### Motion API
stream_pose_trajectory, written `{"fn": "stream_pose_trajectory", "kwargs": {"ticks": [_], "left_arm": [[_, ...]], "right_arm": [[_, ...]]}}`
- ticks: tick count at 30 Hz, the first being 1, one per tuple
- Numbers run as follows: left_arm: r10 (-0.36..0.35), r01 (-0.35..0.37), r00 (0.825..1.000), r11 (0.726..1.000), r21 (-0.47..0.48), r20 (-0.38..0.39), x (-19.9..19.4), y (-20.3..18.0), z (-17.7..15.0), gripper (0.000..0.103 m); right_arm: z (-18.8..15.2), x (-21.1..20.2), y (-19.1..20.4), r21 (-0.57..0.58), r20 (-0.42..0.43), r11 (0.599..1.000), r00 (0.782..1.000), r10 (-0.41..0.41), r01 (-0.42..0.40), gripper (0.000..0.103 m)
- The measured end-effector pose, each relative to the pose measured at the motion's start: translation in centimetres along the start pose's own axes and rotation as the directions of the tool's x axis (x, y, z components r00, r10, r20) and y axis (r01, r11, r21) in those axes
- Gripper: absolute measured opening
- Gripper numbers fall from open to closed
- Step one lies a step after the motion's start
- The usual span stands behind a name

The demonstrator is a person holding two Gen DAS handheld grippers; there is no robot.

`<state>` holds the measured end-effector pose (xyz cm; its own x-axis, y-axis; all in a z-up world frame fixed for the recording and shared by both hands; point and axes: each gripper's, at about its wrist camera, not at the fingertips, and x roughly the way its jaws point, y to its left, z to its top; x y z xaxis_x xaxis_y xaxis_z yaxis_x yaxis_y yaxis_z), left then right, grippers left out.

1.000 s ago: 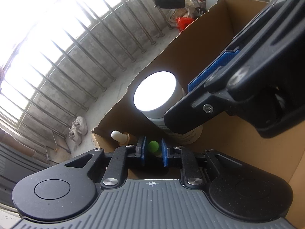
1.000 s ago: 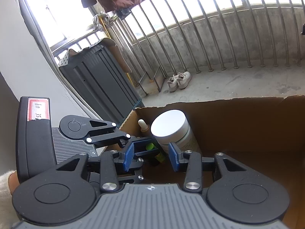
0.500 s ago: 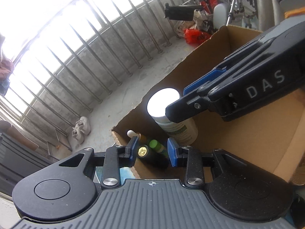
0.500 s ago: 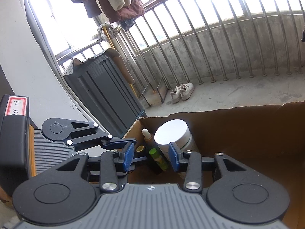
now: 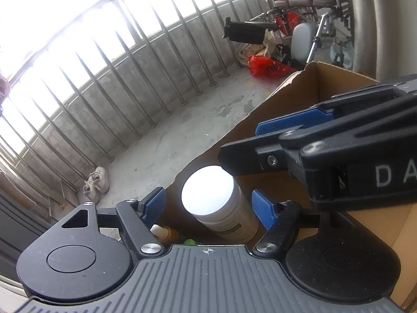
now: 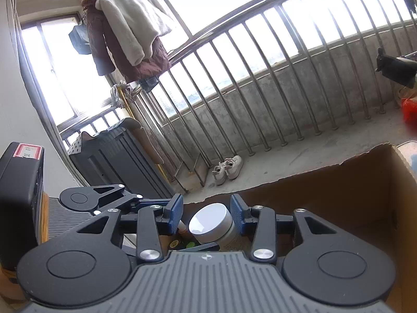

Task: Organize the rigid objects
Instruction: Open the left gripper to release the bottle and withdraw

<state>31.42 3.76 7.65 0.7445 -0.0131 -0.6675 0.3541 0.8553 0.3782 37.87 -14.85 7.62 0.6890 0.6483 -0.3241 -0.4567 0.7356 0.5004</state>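
Note:
A white-lidded jar (image 5: 208, 193) stands in the corner of an open cardboard box (image 5: 307, 88), with a dropper bottle (image 5: 164, 233) and a green-capped bottle (image 5: 189, 242) beside it. My left gripper (image 5: 208, 208) is open and empty above the box, its blue pads either side of the jar in view but not touching it. My right gripper (image 6: 207, 212) is also open and empty, above the same jar (image 6: 211, 223). The right gripper also shows in the left wrist view (image 5: 273, 140), and the left gripper in the right wrist view (image 6: 146, 204).
The box's far wall (image 6: 312, 190) has a torn top edge. Beyond it is a concrete balcony floor with a metal railing (image 6: 260, 104), a pair of shoes (image 6: 228, 169), a dark cabinet (image 6: 114, 161), and a wheelchair with bags (image 5: 299, 26) at the right.
Both grippers have risen out of the box and tilted up. The left gripper's jaws opened from nearly shut around the green cap to wide. The dark gold-capped bottle is out of the left view.

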Motion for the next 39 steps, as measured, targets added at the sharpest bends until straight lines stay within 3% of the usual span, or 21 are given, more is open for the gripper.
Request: {"fn": "stream_pose_trajectory", "kwargs": {"ticks": [2,3,6,8,10,15,17,21,23,26,29,39], "left_arm": [[-0.007,0.007,1.000,1.000,-0.017,-0.017,0.5,-0.1,0.0,0.066],[0.000,0.000,1.000,1.000,-0.006,-0.023,0.6,-0.3,-0.1,0.058],[0.023,-0.023,1.000,1.000,0.007,-0.008,0.1,-0.2,-0.4,0.055],[0.057,-0.058,0.998,0.998,0.040,0.010,-0.1,-0.3,-0.6,0.041],[0.077,-0.077,0.997,0.995,0.066,0.005,-0.3,-0.4,-0.5,0.034],[0.072,-0.070,0.997,0.995,0.066,-0.017,-0.1,0.0,-0.2,0.034],[0.063,-0.062,0.998,0.995,0.080,-0.009,-0.2,-0.5,-0.2,0.039],[0.053,-0.053,0.999,0.997,0.048,-0.002,0.2,-0.8,-0.1,0.064],[0.063,-0.063,0.998,0.998,0.017,-0.014,0.9,-0.5,0.0,0.067],[0.078,-0.079,0.996,0.997,-0.003,-0.048,2.0,-0.5,-0.4,0.067],[0.092,-0.092,0.995,0.996,0.002,-0.036,2.1,-0.6,-0.7,0.064],[0.117,-0.116,0.992,0.993,0.023,-0.040,2.1,-0.4,-0.5,0.065]], "right_arm": [[-0.2,0.3,0.5,-0.047,-0.010,0.999,1.000,-0.009,0.008,0.043],[-0.3,0.3,0.8,-0.062,-0.010,0.998,1.000,-0.009,0.009,0.043],[-0.5,0.4,1.1,-0.078,-0.007,0.997,1.000,-0.011,0.010,0.043],[-0.5,0.4,1.1,-0.079,-0.006,0.997,1.000,-0.005,0.004,0.043],[-0.5,0.5,1.1,-0.079,-0.011,0.997,1.000,-0.001,0.000,0.043],[-0.6,0.6,1.0,-0.075,-0.023,0.997,1.000,0.003,-0.005,0.043],[-0.6,0.6,1.0,-0.073,-0.027,0.997,1.000,0.006,-0.008,0.043],[-0.4,0.7,0.7,-0.059,-0.027,0.998,1.000,-0.002,0.000,0.043],[-0.3,0.7,0.3,-0.038,-0.025,0.999,1.000,-0.007,0.006,0.043],[-0.2,0.4,-0.5,0.019,0.002,1.000,1.000,-0.012,0.012,0.043],[-0.2,0.4,-1.4,0.069,-0.003,0.997,1.000,-0.020,0.020,0.043],[-0.3,0.8,-1.3,0.066,-0.025,0.998,0.999,-0.022,0.024,0.043]]}}
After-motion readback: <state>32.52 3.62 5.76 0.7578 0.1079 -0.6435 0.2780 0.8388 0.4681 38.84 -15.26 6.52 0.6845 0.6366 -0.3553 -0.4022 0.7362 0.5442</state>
